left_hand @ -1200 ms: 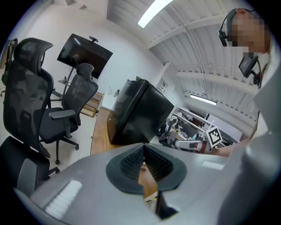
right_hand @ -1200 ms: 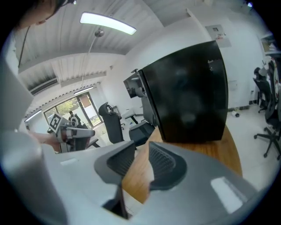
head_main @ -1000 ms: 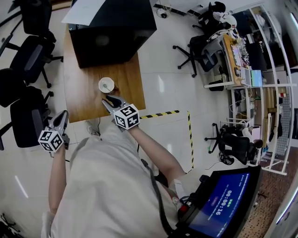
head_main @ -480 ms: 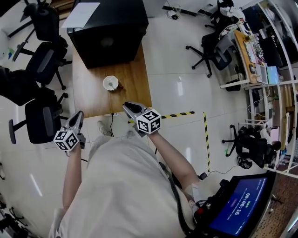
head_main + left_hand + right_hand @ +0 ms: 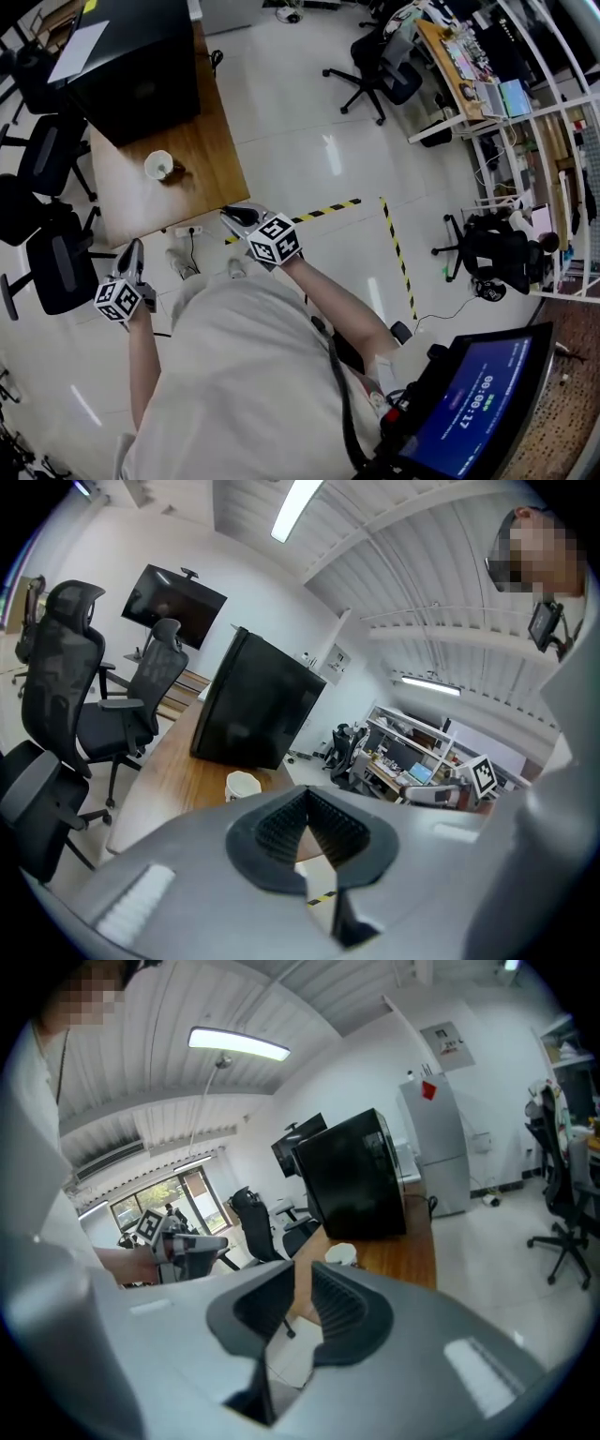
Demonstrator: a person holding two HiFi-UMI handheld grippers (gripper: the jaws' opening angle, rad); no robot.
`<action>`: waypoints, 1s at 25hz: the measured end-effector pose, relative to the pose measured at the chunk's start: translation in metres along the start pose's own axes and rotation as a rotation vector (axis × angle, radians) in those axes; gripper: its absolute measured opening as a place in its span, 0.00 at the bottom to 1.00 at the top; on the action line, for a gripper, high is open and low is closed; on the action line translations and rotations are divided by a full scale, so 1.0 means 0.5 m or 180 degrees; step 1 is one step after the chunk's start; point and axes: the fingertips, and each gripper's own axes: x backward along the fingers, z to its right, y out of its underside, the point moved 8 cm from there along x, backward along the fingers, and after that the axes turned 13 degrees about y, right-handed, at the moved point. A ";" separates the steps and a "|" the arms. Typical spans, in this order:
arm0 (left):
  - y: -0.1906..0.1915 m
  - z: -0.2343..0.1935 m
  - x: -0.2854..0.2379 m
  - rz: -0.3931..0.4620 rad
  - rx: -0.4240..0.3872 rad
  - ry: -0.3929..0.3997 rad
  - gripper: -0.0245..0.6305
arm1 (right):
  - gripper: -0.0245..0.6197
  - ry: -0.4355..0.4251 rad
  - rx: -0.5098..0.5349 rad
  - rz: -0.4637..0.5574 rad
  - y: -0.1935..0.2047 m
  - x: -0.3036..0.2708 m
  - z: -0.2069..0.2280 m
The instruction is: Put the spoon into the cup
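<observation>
Moved: both claws drawn back off the table (image 5: 214, 155) near edge, now over floor (image 5: 309, 150). The right claw (image 5: 234, 214): jaws just narrowed, slim gap, empty. The left claw (image 5: 132, 249): closed, empty. White cup (image 5: 158, 165): upright mid-table, between black cabinet (image 5: 141, 80) and near edge; spoon too small to tell.

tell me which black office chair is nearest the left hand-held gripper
The black chair off the near left corner of the wooden table, just beside the left hand-held gripper. The other chairs stand farther up that side or across the room.

Left tool (image 5: 132, 248) jaws together; right tool (image 5: 236, 215) empty, jaws narrowly apart, just closing.
</observation>
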 end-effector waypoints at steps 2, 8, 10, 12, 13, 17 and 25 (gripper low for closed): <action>0.030 0.025 -0.010 0.0012 0.0059 -0.0025 0.04 | 0.12 0.0003 0.0024 -0.0006 0.007 0.030 0.022; 0.084 0.080 -0.033 -0.0027 0.0082 0.0013 0.04 | 0.12 0.0072 0.0079 0.0083 0.020 0.094 0.062; 0.094 0.081 -0.028 -0.0063 0.0074 -0.0016 0.04 | 0.12 0.0053 0.0105 0.0133 0.018 0.098 0.056; 0.092 0.079 -0.017 -0.0085 0.0050 -0.0060 0.04 | 0.12 0.0010 0.0114 0.0186 0.008 0.099 0.043; 0.088 0.079 -0.012 -0.0086 0.0029 -0.0078 0.04 | 0.12 -0.0012 0.0121 0.0215 0.002 0.101 0.036; 0.067 0.082 0.006 -0.0071 -0.0080 -0.0144 0.04 | 0.12 -0.0065 0.0221 0.0309 -0.017 0.104 0.006; 0.051 0.090 0.061 0.0100 -0.0121 -0.0269 0.04 | 0.11 -0.0178 0.0790 0.0259 -0.004 0.097 -0.085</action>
